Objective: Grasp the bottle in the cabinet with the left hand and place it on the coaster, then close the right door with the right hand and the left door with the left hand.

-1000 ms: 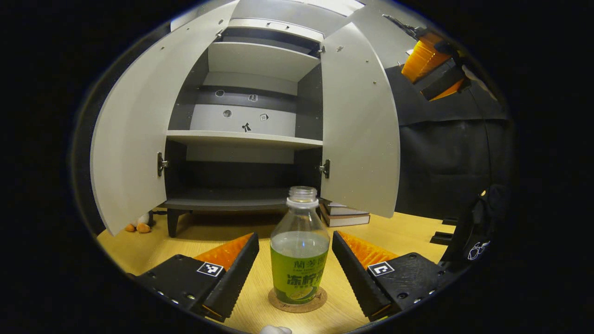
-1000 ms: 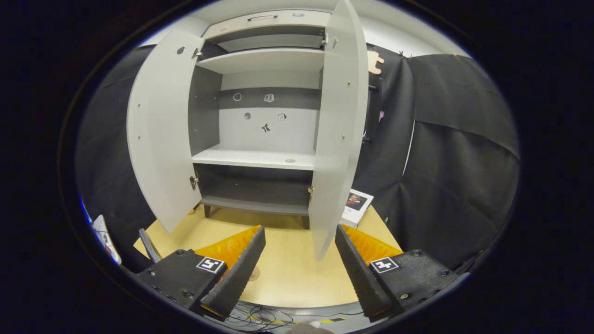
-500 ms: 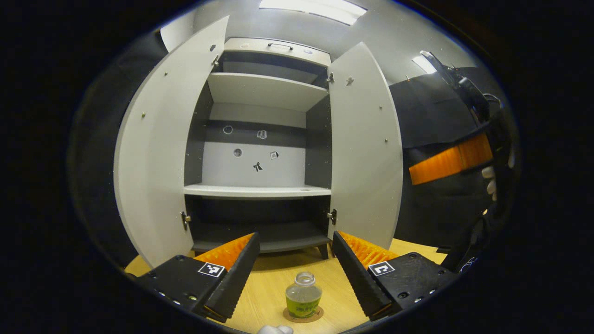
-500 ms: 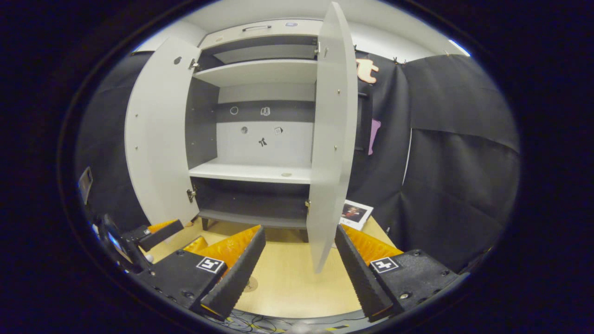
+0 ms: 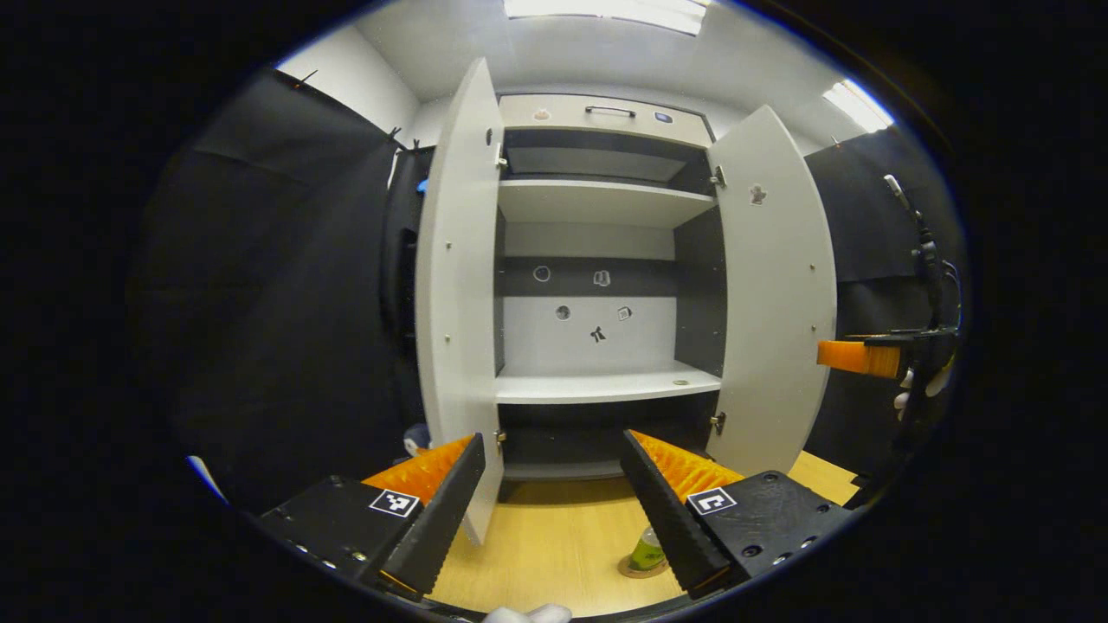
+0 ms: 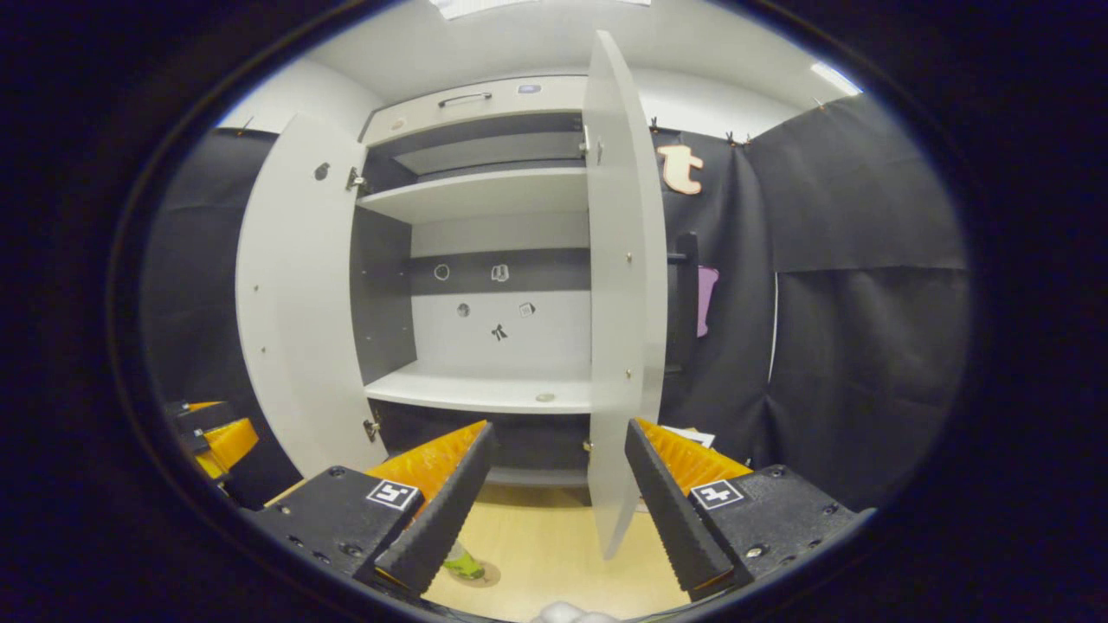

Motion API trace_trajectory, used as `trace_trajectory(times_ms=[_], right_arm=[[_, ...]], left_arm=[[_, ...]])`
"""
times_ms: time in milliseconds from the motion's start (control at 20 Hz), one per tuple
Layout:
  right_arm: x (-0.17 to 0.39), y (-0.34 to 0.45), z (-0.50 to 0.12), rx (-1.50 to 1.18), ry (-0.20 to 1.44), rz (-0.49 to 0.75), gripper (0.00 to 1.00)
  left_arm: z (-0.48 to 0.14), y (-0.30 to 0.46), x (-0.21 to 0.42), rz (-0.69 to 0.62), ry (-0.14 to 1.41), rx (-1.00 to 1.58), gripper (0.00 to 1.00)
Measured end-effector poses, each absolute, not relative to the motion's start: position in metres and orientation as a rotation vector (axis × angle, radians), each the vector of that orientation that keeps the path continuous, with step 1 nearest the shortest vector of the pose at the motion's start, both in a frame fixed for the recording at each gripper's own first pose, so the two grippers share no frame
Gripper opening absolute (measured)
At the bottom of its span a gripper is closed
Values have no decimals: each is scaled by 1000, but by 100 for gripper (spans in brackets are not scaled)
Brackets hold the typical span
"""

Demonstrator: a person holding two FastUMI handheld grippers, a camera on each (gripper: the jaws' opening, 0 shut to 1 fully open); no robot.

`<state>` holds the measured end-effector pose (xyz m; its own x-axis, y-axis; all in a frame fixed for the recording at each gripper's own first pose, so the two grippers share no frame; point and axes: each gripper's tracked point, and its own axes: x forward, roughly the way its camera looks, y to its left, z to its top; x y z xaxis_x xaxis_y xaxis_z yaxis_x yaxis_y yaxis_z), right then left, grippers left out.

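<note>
Left gripper view | left gripper wide open, empty | bottle on coaster

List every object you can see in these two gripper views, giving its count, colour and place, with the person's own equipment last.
Tall grey-and-white cabinet: one, on the table, shelves bare.
Flat pale grey cabinet doors: two, both swung open.
Light wooden tabletop: one, under the cabinet.
Clear plastic bottle with green label: one, standing on the coaster.
Round brown cork coaster: one, on the tabletop.
Left gripper: black and orange, open, holding nothing.
Right gripper: black and orange, open, facing the right door's edge.
</note>
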<state>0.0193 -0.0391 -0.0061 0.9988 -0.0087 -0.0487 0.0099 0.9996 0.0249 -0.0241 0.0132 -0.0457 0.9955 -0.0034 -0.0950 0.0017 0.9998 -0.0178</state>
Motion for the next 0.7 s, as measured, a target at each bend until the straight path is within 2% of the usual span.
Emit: trace_trajectory(times_ms=[300, 500, 700], right_arm=[[4, -74, 23, 2, 5, -50, 99], [-2, -122, 49, 9, -35, -89, 99], [16, -184, 60, -2, -37, -134, 99]], left_arm=[[-38, 45, -46, 83, 104, -45, 95], [-24, 35, -43, 97, 87, -32, 95], [-11, 12, -38, 122, 83, -22, 95]])
